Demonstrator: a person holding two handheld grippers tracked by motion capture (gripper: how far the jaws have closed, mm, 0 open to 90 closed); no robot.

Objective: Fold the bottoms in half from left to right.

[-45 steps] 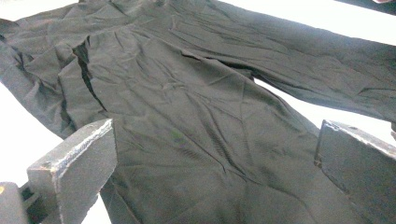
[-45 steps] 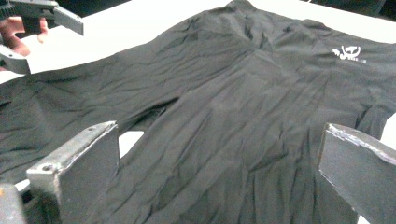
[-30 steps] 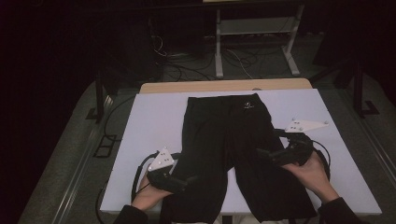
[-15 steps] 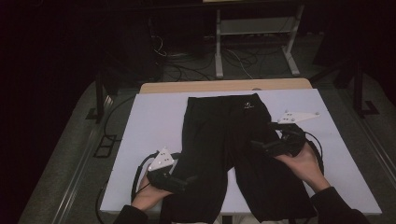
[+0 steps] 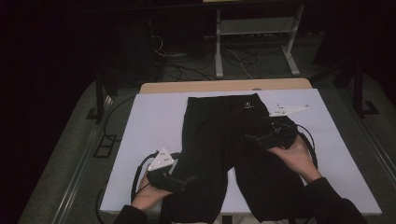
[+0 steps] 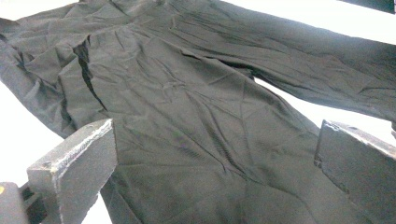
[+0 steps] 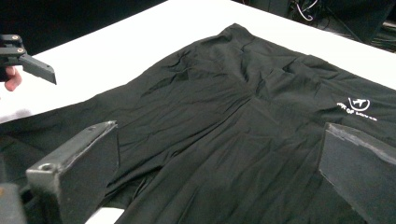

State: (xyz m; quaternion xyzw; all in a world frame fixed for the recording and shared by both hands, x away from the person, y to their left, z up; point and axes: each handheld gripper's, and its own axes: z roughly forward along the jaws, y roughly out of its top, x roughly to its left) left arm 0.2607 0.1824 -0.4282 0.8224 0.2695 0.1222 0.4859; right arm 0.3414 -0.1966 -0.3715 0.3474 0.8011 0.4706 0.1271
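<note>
A pair of black trousers lies flat on the white table, waistband at the far side, both legs running toward the near edge. A small white logo marks the waist area. My left gripper rests at the outer edge of the left leg near the front, jaws wide apart over the fabric. Over the upper right leg my right gripper is held just above the cloth, open, pointing left toward the crotch.
A wooden strip borders the table's far edge. Behind it stand a metal frame and loose cables on the floor. Bare white tabletop lies to the left and right of the trousers.
My right gripper has moved forward and to the left, from the right leg's outer edge onto the upper right leg. The left gripper has stayed where it was.
</note>
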